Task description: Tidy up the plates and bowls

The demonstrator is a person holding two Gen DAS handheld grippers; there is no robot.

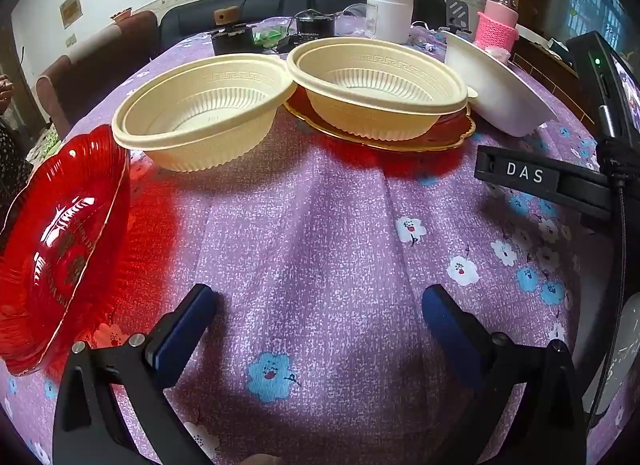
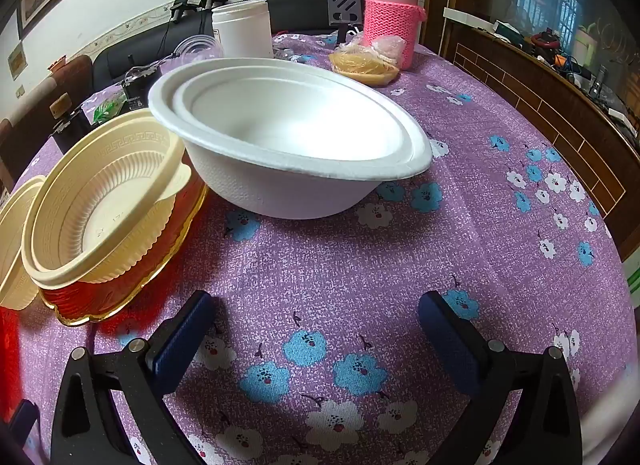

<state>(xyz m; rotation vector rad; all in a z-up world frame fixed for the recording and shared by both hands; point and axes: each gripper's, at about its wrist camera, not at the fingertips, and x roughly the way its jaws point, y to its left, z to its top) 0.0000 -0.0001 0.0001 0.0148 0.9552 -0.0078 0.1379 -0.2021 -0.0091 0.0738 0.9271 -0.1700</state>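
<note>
A cream ribbed bowl [image 1: 200, 113] stands on the purple flowered cloth. A second cream bowl [image 1: 380, 93] sits on a red gold-rimmed plate [image 1: 452, 137]. A white bowl [image 1: 500, 93] stands to their right. A clear red plate [image 1: 60, 245] lies tilted at the left. My left gripper [image 1: 318, 317] is open and empty over bare cloth, short of the bowls. In the right wrist view my right gripper [image 2: 316, 321] is open and empty in front of the white bowl [image 2: 288, 137], with the cream bowl [image 2: 100, 197] on the red plate [image 2: 132, 281] to its left.
At the table's back stand a white jar [image 2: 242, 31], a pink knit-covered flask [image 2: 394, 17], a bagged yellow dish [image 2: 366, 65], black devices [image 1: 312, 29] and cables. The right gripper's body [image 1: 560, 181] shows at the left view's right edge. Chairs [image 1: 96, 61] stand far left.
</note>
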